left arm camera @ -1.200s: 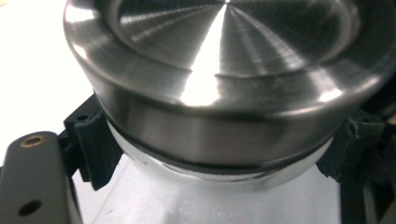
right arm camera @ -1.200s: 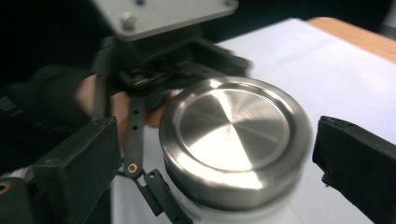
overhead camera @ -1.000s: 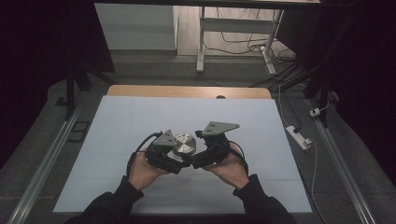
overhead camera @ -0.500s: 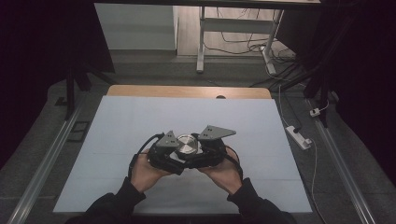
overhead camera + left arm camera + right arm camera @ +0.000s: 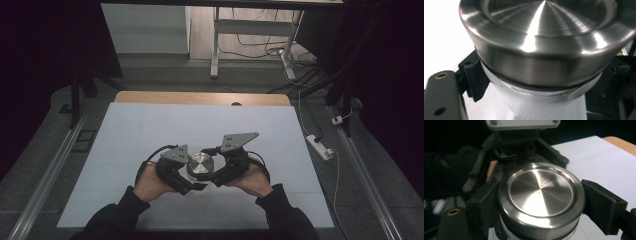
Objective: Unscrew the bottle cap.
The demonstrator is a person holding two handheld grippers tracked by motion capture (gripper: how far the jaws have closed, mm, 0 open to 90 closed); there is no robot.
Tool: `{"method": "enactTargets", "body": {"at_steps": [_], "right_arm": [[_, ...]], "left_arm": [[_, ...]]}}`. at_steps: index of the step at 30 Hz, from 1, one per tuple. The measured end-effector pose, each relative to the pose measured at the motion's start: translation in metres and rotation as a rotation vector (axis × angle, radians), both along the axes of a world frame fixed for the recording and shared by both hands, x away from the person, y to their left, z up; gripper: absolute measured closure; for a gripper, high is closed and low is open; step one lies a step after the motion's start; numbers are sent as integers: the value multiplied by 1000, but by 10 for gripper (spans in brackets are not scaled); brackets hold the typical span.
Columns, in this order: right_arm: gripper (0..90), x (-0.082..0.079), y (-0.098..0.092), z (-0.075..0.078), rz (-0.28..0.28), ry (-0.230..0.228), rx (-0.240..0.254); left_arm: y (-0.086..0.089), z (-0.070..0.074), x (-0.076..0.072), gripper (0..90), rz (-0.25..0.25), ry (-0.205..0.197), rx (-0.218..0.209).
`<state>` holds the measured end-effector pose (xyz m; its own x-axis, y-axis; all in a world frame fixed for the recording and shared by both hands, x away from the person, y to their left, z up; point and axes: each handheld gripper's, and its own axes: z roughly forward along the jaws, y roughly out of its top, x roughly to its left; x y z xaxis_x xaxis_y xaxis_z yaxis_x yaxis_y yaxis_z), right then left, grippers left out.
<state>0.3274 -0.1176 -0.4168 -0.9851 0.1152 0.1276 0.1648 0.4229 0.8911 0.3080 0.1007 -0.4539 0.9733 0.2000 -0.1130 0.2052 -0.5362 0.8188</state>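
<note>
Both tongs — left (image 5: 192,184), right (image 5: 541,202) — clamp the round brushed-steel lid (image 5: 540,192).

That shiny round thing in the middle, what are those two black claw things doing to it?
A person is holding a gripper in each hand over a white table. Between them stands a white container with a shiny metal lid. The right gripper has its black jaws pressed on both sides of the lid. The left gripper is right up against the container lower down, but its hold is hard to make out. It could be a try at unscrewing the lid.
</note>
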Motion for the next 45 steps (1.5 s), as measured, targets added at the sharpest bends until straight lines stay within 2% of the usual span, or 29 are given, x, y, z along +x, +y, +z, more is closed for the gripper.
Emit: {"method": "enactTargets", "body": {"at_steps": [3, 5, 7, 8, 10, 13, 14, 15, 16, 17, 18, 19, 22, 24, 27, 28, 30, 33, 35, 38, 40, 45], "right_arm": [[180, 2, -3, -1, 70, 10, 23], [179, 2, -4, -2, 93, 12, 34], [177, 2, -5, -1, 81, 10, 33], [173, 2, -4, -1, 64, 15, 31], [100, 1, -3, 2, 16, 13, 29], [34, -2, -2, 8, -73, 9, 31], [24, -3, 0, 9, -110, 9, 29], [23, -4, 1, 10, -146, 14, 18], [22, -5, 3, 10, -182, 15, 5], [24, -7, 5, 10, -216, 6, -4], [26, -8, 7, 10, -242, -3, -13], [36, -10, 9, 10, -274, -18, -24], [58, -15, 15, 7, -339, -46, -32], [66, -17, 18, 4, -377, -56, -36], [104, -18, 21, 1, -413, -64, -32], [143, -18, 21, -1, -416, -67, -27], [167, -19, 21, -1, -407, -66, -24], [179, -19, 20, 1, -364, -82, -27], [179, -18, 17, 3, -326, -70, -22], [180, -13, 11, 5, -227, -45, -7], [180, -10, 7, 6, -138, -27, 1], [180, -4, 0, 5, 29, -15, 18]], "left_arm": [[-1, -1, -1, 153, -52, 13, -24], [-1, 0, -1, 153, -52, 9, -23], [0, 0, -1, 153, -32, 5, -22], [0, 0, -1, 153, -32, 5, -22], [2, 2, 0, 153, 40, -1, -31], [5, 4, 1, 153, 118, -9, -30], [5, 4, 1, 153, 149, -18, -19], [5, 4, 1, 153, 149, -18, -19], [5, 5, 0, 153, 202, -33, 3], [4, 5, 0, 153, 223, -35, 5], [4, 5, 0, 153, 223, -35, 5], [2, 5, -1, 153, 272, -35, 19], [-2, 5, -2, 153, 314, -53, 45], [-3, 4, -3, 153, 324, -54, 47], [-7, 5, -5, 153, 342, -53, 51], [-7, 5, -5, 153, 342, -53, 51], [-7, 6, -5, 153, 338, -53, 49], [-5, 7, -5, 153, 279, -48, 27], [-2, 8, -4, 153, 231, -34, 4], [1, 8, -3, 153, 140, -29, -10], [2, 8, -4, 153, 86, -24, -20], [0, 7, -5, 153, -16, -13, -41]]}}
